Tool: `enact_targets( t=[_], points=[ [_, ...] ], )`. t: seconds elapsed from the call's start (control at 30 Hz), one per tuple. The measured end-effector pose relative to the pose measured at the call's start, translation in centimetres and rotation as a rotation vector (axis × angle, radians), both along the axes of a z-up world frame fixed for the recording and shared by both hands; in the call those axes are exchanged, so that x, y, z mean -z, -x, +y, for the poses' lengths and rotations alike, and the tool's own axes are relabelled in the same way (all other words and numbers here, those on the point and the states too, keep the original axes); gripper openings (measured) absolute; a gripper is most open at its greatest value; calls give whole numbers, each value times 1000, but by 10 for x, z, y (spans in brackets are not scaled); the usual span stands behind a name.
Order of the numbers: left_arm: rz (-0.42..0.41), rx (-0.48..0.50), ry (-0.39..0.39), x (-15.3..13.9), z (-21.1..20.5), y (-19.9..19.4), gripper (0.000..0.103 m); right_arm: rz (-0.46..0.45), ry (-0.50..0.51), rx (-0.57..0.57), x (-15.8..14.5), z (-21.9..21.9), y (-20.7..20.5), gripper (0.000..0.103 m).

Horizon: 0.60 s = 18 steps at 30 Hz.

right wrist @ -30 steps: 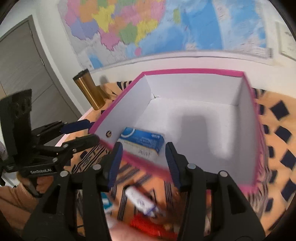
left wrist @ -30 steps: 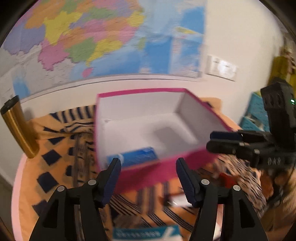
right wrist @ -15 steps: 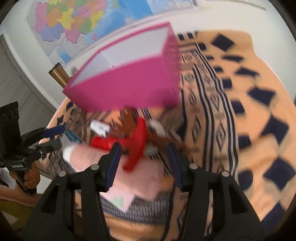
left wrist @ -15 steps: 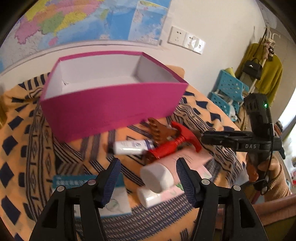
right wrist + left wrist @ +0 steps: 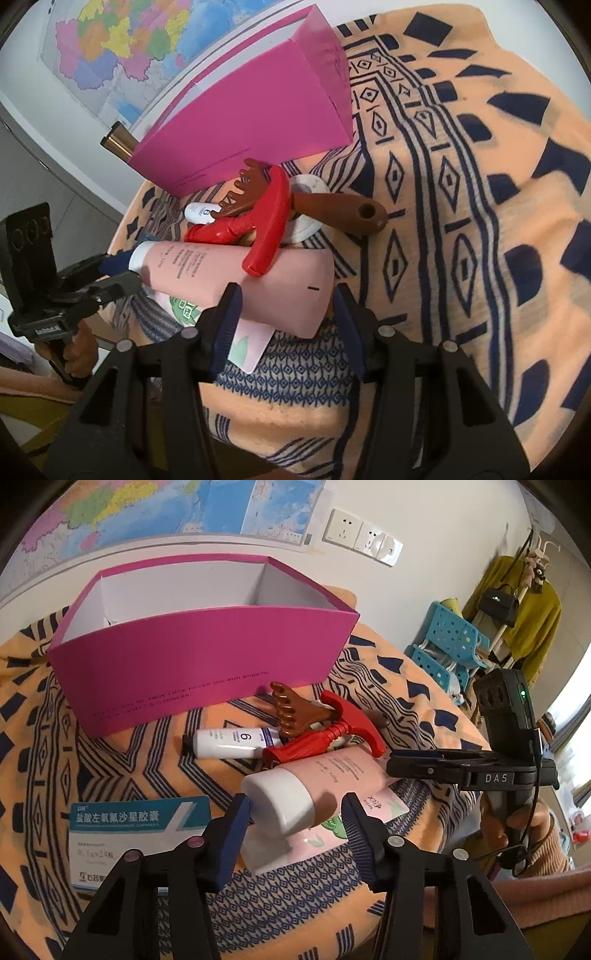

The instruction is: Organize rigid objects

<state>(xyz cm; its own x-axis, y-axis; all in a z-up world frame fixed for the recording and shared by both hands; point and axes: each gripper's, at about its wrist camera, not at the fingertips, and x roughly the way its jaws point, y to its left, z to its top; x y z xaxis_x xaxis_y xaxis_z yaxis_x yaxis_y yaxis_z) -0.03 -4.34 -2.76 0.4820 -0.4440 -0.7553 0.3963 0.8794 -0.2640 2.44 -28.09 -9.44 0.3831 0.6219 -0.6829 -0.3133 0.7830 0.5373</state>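
Both grippers are held low and level: the left gripper (image 5: pixel 295 827) is spread wide, the right gripper (image 5: pixel 286 314) likewise parted.

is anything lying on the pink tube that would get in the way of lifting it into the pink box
Yes. The red T-handled tool rests across the pink tube, near its middle. Both open grippers face the tube unobstructed, the left gripper at its white cap, the right gripper at its flat end.
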Motion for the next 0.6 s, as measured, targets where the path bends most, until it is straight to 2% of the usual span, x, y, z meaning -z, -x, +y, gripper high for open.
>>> enact_targets(
  t=[0.27, 0.4, 0.6],
  points=[
    [-8, -21, -24, -2, 0, 2, 52, 9, -63, 1, 0, -2, 5, 57],
    [-12, -36, -27, -3, 4, 4, 52, -14, -93, 5, -6, -2, 13, 57],
    [-35, -48, -21, -10, 12, 13, 52, -67, -60, -14, -22, 8, 23, 57]
  ],
)
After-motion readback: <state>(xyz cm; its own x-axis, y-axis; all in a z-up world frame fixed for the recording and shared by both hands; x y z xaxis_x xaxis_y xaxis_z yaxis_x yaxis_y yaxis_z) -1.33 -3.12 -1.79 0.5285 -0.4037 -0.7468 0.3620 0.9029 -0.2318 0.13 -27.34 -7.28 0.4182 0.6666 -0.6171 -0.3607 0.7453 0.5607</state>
